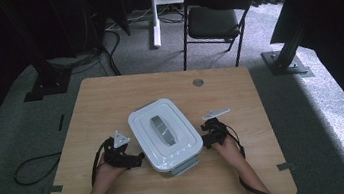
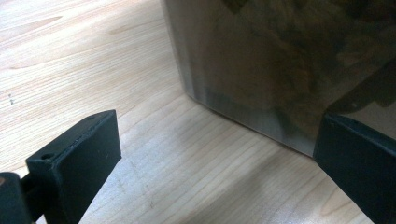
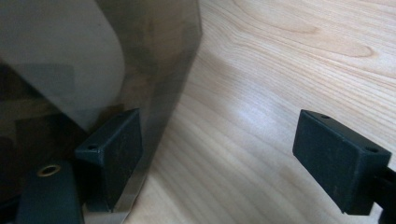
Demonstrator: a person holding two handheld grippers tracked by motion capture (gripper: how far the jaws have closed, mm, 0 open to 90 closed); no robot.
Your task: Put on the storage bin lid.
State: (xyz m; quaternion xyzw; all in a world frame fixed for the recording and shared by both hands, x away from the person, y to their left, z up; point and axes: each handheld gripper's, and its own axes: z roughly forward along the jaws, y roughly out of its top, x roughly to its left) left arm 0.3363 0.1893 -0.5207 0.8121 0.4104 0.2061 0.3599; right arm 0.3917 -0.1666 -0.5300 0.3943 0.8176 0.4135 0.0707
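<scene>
A rectangular container with a white lid point(image 1: 164, 131) and a grey handle point(image 1: 162, 128) sits mid-table, turned slightly. My left gripper point(image 1: 137, 158) is at its near left corner, open. In the left gripper view the smoky translucent wall point(image 2: 261, 60) fills the upper right. My left gripper point(image 2: 215, 158) has the container's corner ahead of the gap, with the right jaw close to the wall. My right gripper point(image 1: 208, 137) stands open at the container's right side. In the right gripper view, my right gripper point(image 3: 224, 154) has its left jaw tight beside the wall point(image 3: 140, 46) and its right jaw over bare wood.
The light wooden table point(image 1: 110, 100) has a small round grommet point(image 1: 198, 82) near its far edge. A black folding chair point(image 1: 217, 13) stands beyond the table. Black frame posts point(image 1: 48, 73) rise at both sides, and a cable point(image 1: 33, 168) lies on the carpet at left.
</scene>
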